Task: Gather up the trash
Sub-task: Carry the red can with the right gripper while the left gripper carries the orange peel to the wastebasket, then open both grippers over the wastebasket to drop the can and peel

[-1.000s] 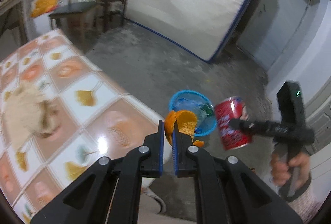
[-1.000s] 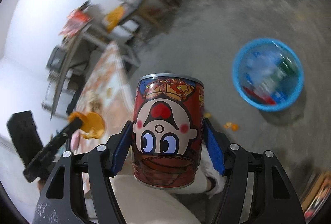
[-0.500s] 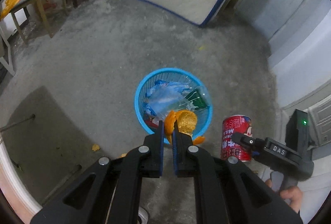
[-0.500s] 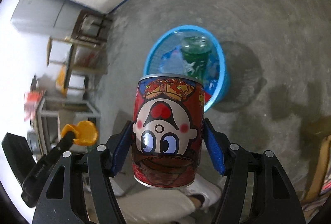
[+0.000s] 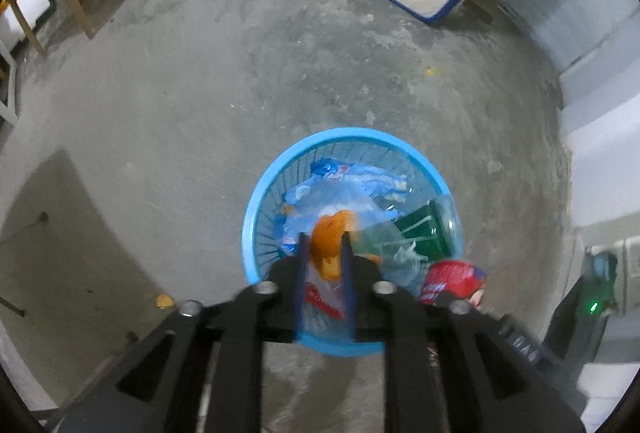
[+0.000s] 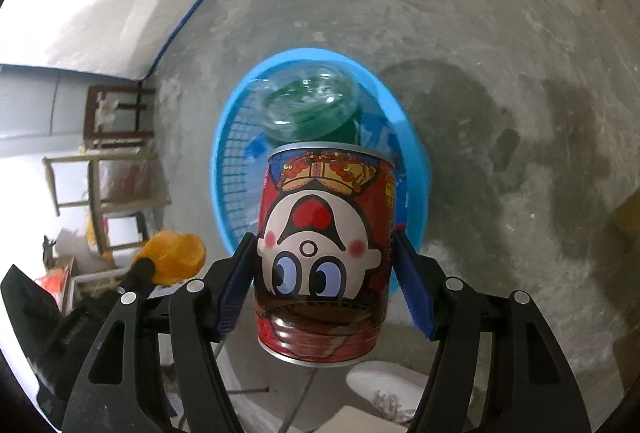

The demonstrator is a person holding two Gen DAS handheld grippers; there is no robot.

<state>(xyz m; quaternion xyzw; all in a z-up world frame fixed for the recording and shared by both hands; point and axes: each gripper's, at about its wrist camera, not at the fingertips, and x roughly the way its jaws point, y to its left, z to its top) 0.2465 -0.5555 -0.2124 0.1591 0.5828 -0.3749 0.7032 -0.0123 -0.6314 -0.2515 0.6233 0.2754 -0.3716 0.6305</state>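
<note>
Since half a second ago my left gripper (image 5: 324,251) has spread its fingers, so the orange peel (image 5: 330,249) sits loose between them above the blue basket's (image 5: 256,201) near rim. My right gripper (image 6: 324,275) keeps pinching the red can (image 6: 324,253), its drop comes next, I judge.

The right tongs (image 6: 324,273) clamp a red cartoon can (image 6: 324,253) above the blue basket (image 6: 232,161) on the concrete floor (image 6: 500,33).

basket (image 6: 224,169) contents (mostly behind can (image 6: 324,253))
</note>
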